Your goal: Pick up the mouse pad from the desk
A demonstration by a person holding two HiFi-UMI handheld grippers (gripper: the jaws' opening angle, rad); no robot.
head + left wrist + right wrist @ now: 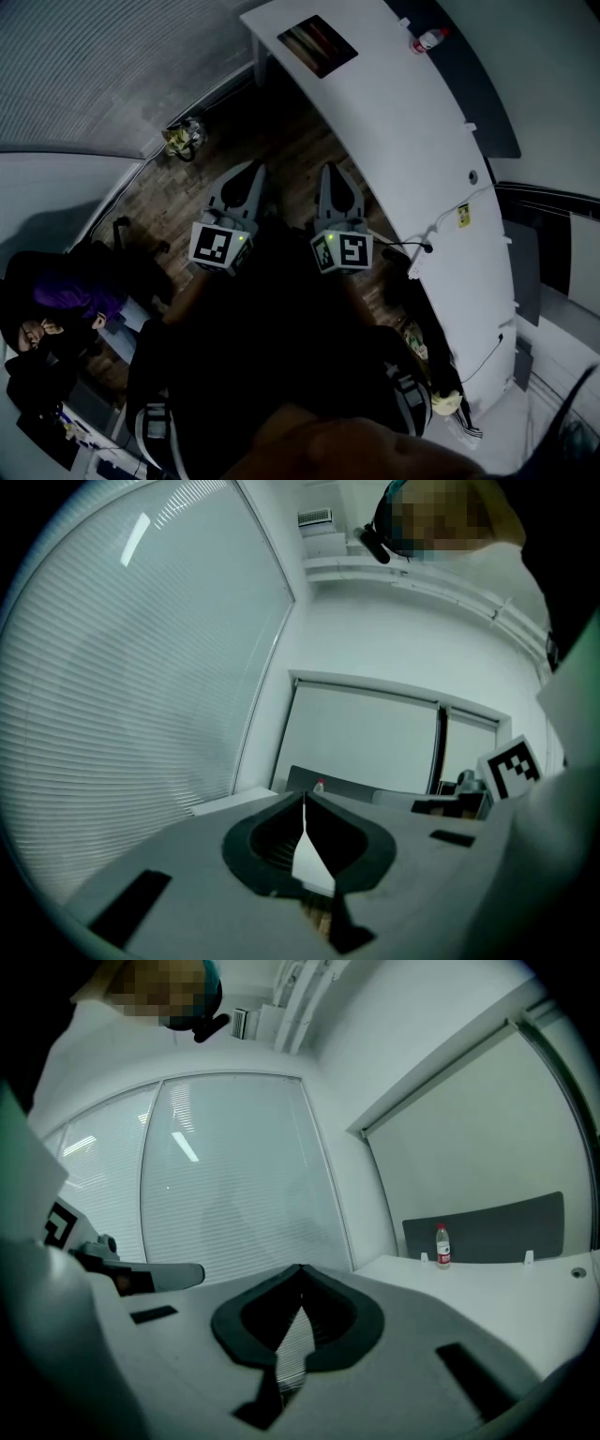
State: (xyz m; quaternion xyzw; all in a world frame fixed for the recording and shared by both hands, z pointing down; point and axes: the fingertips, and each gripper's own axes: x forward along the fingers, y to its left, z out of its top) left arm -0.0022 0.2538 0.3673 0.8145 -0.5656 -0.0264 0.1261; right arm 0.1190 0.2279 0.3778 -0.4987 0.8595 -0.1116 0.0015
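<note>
1. Judging by the layout, the pickup has not begun: the mouse pad (317, 45) lies untouched on the white desk (422, 169).
2. The left gripper (255, 171) and right gripper (330, 171) each have their jaws pressed together on nothing, side by side over the wood floor (187, 192).
3. The mouse pad sits well ahead of both pairs of fingertips, more in line with the right gripper's, and a small bottle (429, 39) stands beyond it.
4. Reaching, opening, gripping and lifting all remain.

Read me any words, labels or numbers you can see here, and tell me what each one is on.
Nothing is legible.
Bottle: red label, too small.
Yellow sticker on the desk: too small.
Mouse pad: blurred print, no words readable.
Left tool and right tool: square markers only, no words.
</note>
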